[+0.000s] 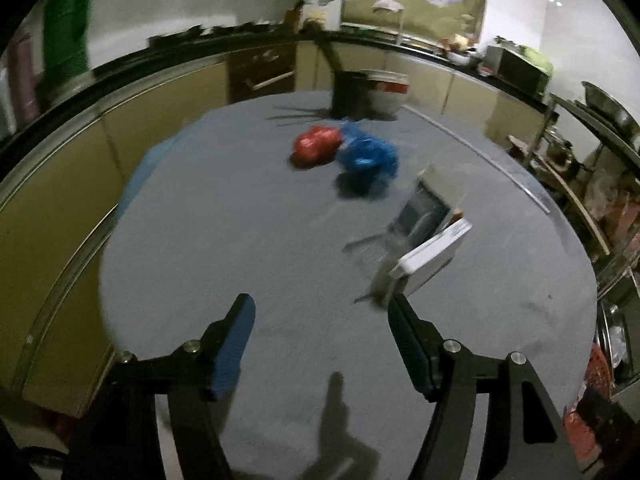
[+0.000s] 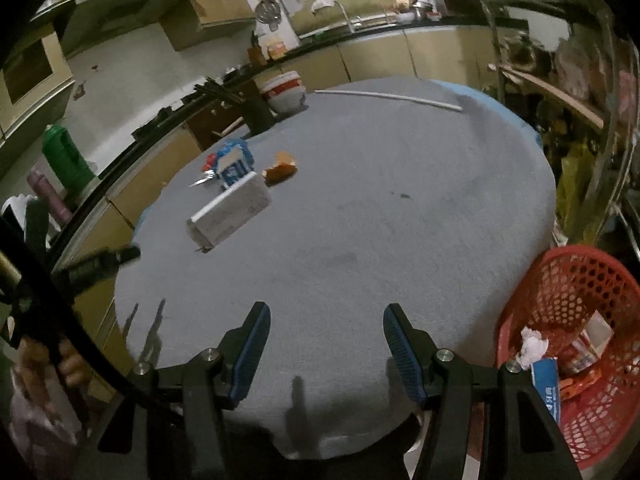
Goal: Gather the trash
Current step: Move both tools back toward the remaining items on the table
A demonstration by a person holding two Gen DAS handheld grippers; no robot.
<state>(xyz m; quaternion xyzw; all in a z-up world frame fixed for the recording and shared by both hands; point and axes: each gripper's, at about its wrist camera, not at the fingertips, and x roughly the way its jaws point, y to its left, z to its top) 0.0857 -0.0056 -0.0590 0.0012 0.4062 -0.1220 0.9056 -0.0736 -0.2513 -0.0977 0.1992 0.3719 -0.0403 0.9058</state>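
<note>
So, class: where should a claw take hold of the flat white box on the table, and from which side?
Grip the white box across its thin faces, near the end. It lies flat on the grey table, with its long edges exposed. The open left claw, already beside it, probably suits best.

Grey round table [image 2: 360,220], white box [image 2: 230,212], wrappers [image 1: 346,150], bowls [image 2: 285,90]

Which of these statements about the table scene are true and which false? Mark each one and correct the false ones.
1. Both tongs, left and right, are open and hold nothing. True.
2. The red basket is empty. False: it already holds paper and packaging.
3. A white box lies on the grey table. True.
4. The blue bag sits inside the basket. False: it lies on the table beside a red bag.
</note>
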